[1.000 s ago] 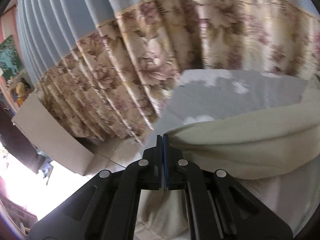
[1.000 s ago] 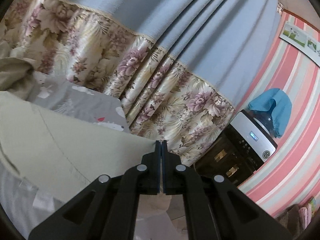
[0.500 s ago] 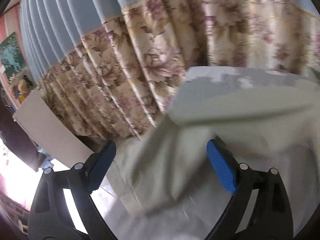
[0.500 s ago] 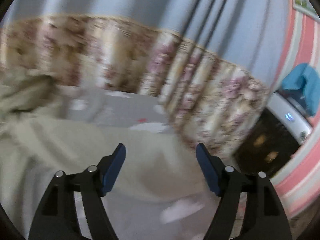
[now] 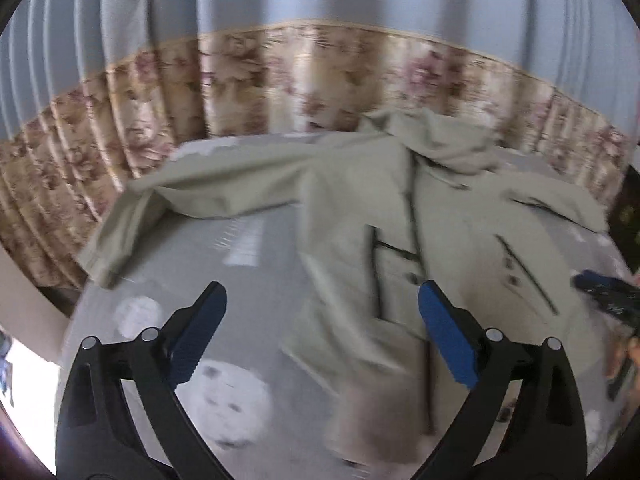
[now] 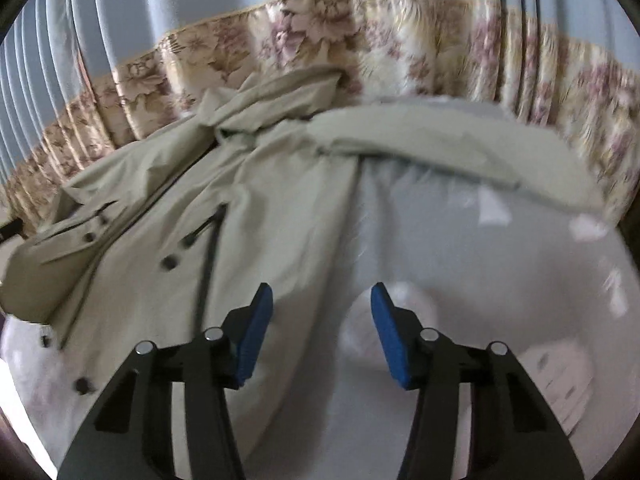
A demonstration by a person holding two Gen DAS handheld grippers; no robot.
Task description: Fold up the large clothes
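— What had changed in that last second?

— Both grippers had let go. A second earlier each was pinched shut on a sleeve end of the beige coat (image 5: 408, 216); at this moment the left gripper (image 5: 320, 328) stood with its blue pads wide apart and nothing between them, and the right gripper (image 6: 320, 332) was parted too, somewhat narrower, also empty.

— And the coat?

— It lay front-up on the grey bedsheet (image 5: 248, 264), collar toward the floral curtain (image 5: 280, 80), one sleeve (image 5: 208, 192) spread out to the left, the other sleeve (image 6: 460, 148) out to the right (both views were motion-blurred, so fine creases were hard to read).

— Meaning for the fold?

— I judged the spreading step finished: the garment was laid out, the sleeves not yet folded in. Bringing a sleeve across the chest seemed the likely next move.
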